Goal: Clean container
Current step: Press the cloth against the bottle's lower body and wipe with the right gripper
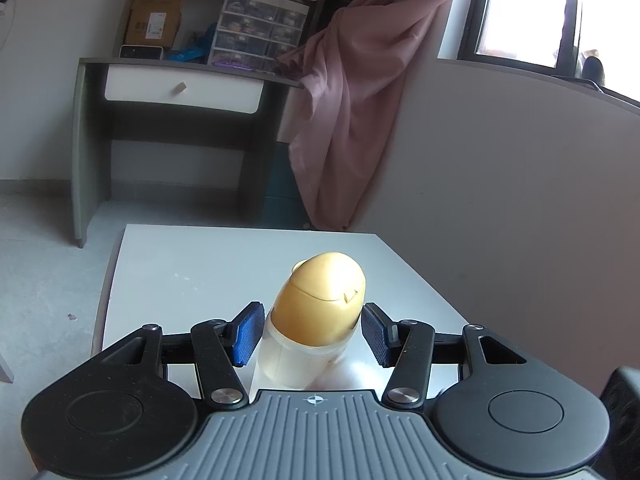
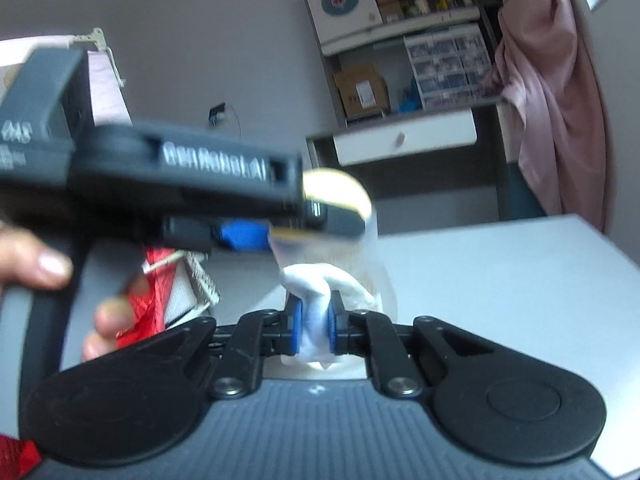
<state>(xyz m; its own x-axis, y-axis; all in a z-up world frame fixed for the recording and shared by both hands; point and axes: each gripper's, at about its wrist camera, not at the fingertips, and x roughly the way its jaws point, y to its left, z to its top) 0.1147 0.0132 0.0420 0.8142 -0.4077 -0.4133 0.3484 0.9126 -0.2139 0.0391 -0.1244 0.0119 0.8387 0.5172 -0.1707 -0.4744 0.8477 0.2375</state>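
Observation:
A clear plastic container (image 1: 304, 356) with a domed tan lid (image 1: 324, 300) stands on the white table (image 1: 192, 276). My left gripper (image 1: 312, 332) is around it just below the lid; the blue pads (image 1: 248, 332) stand a little apart from its sides, so it looks open. In the right wrist view, my right gripper (image 2: 314, 322) is shut on a white cloth (image 2: 320, 284), which presses against the container's clear wall (image 2: 376, 272). The left gripper's body (image 2: 180, 176) crosses that view, blurred, and hides much of the lid (image 2: 336, 188).
A grey desk (image 1: 180, 120) with a white drawer and shelves stands behind the table. A pink curtain (image 1: 360, 100) hangs beside a window. A red and white thing (image 2: 160, 292) lies at the table's left. The person's hand (image 2: 44, 264) holds the left gripper's handle.

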